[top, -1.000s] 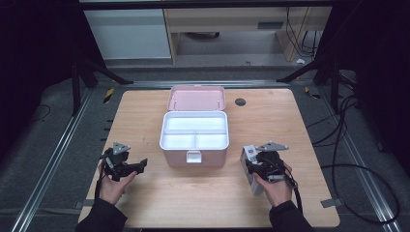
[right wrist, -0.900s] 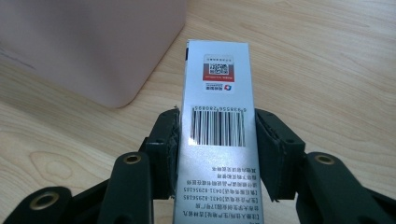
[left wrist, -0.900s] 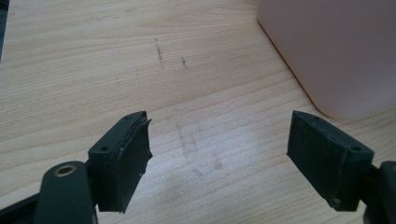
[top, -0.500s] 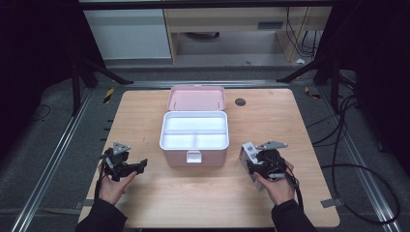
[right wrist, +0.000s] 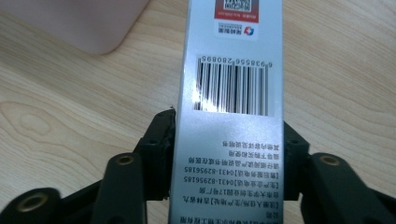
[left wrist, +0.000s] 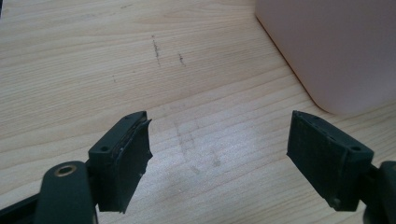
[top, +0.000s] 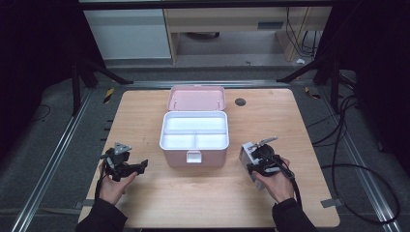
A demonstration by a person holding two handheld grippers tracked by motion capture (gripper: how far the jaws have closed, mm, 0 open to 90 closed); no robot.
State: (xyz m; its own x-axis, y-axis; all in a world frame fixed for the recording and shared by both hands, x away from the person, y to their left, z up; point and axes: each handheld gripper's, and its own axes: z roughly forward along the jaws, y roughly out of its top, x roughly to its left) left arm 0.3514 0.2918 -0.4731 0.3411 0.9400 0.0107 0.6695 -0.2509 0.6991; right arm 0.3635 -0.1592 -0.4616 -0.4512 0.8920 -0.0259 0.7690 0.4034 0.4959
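Open pink plastic box with white divided tray (top: 194, 137) mid wooden table (top: 145, 111). Left gripper (top: 126, 165) at its left, empty; right gripper (top: 255, 162) holding small silver-grey carton (top: 246, 155), right.

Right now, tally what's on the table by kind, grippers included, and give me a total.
Pink storage box, lid open: 1
Silver carton with a barcode, clamped in the right gripper: 1
Handheld grippers: 2, the left gripper being open and holding nothing
Total: 4
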